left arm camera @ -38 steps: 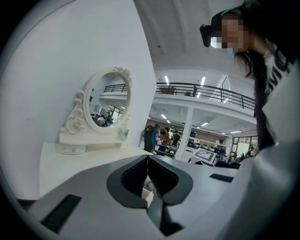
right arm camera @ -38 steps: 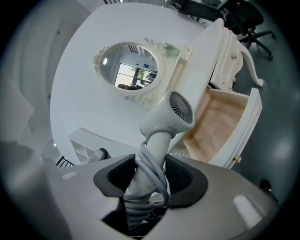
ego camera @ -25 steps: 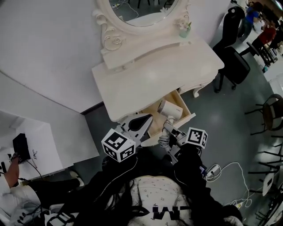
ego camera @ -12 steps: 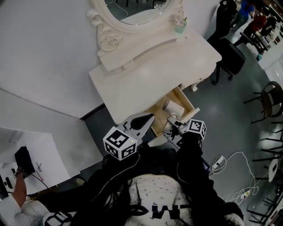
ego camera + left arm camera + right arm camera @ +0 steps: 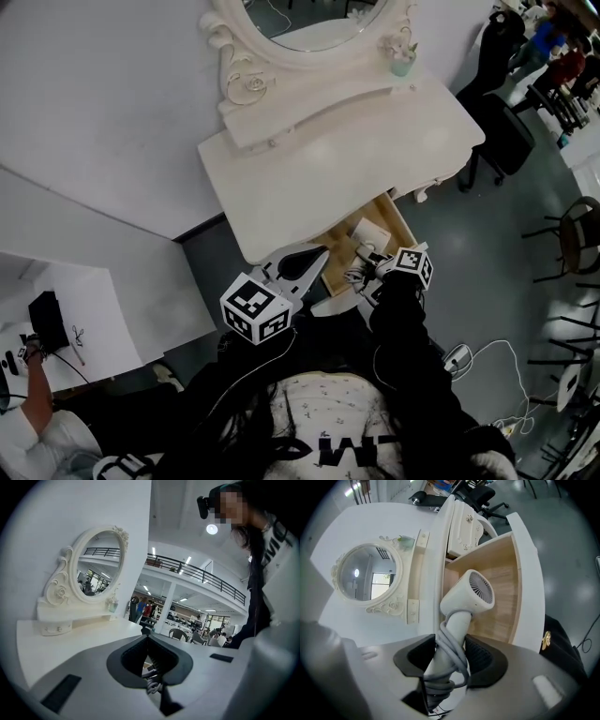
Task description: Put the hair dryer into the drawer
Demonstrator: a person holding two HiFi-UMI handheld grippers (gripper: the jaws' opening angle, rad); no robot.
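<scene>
Head view: hair dryer (image 5: 368, 234), clamped in right hand-held gripper (image 5: 363, 272), lower into drawer (image 5: 405, 226) than before; left hand-held gripper (image 5: 315, 255) closed.

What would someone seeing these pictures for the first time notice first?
The white hair dryer stands out first, its grey cord wound round the handle. The right gripper is clamped on that handle and holds the dryer over the open wooden drawer. Next comes the cream dressing table against the wall, with its ornate oval mirror at the back.
</scene>
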